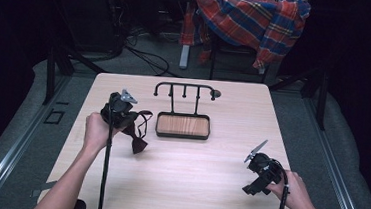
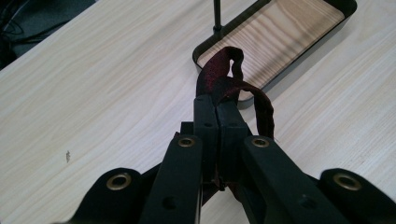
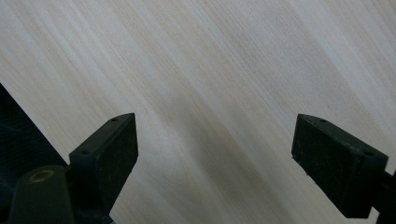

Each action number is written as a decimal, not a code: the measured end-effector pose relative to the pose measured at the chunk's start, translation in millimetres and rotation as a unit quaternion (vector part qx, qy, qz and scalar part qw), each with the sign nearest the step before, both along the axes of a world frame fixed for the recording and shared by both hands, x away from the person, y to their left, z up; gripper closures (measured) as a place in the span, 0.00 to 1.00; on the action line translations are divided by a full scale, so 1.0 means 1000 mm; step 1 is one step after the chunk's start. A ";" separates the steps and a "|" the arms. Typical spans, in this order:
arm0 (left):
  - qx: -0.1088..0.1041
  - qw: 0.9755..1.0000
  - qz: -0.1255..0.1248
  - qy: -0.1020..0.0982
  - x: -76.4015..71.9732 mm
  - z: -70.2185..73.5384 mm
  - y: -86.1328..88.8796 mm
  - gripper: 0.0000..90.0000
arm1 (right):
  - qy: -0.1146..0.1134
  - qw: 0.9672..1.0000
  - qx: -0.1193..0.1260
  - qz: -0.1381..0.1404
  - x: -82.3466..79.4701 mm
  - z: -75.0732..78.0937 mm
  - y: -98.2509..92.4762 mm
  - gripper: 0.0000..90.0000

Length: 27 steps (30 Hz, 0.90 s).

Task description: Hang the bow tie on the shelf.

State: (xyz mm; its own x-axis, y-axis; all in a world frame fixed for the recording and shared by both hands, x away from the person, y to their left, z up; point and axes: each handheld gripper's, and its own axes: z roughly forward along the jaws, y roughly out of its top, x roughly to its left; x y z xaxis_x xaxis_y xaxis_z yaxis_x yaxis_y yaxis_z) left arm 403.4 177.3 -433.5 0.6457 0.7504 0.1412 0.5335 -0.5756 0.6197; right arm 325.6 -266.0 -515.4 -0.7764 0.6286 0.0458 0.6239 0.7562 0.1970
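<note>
My left gripper [image 1: 128, 122] is lifted over the left half of the wooden table [image 1: 207, 186] and is shut on a dark red bow tie [image 1: 138, 144]. The bow hangs below the jaws with its strap looping beside it. In the left gripper view the left gripper [image 2: 217, 105] has both jaws pressed together on the dark red strap [image 2: 233, 70], which arches up beyond the tips. A black hook stand [image 1: 184, 89] with a wood-lined tray [image 1: 183, 126] sits at the table's centre, just right of the bow tie. My right gripper [image 1: 253, 182] rests open near the front right corner, its wide-apart jaws [image 3: 215, 149] over bare wood.
The tray's near corner [image 2: 280, 32] lies just past the strap in the left gripper view. A plaid shirt [image 1: 253, 19] is draped over a chair behind the table. Cables [image 1: 147, 56] run across the floor at the back. Dark floor surrounds the table's edges.
</note>
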 end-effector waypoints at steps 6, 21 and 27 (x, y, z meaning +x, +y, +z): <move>-0.005 1.000 -0.002 -0.005 0.001 0.006 0.000 0.99 | 0.000 1.000 0.003 -0.006 0.000 -0.002 0.000 0.16; -0.011 1.000 -0.005 -0.015 0.007 0.019 -0.007 0.99 | -0.004 1.000 0.002 -0.011 0.001 -0.001 -0.002 0.16; -0.018 1.000 -0.006 -0.024 0.009 0.026 -0.010 0.99 | -0.004 1.000 0.004 -0.011 0.000 -0.001 -0.002 0.16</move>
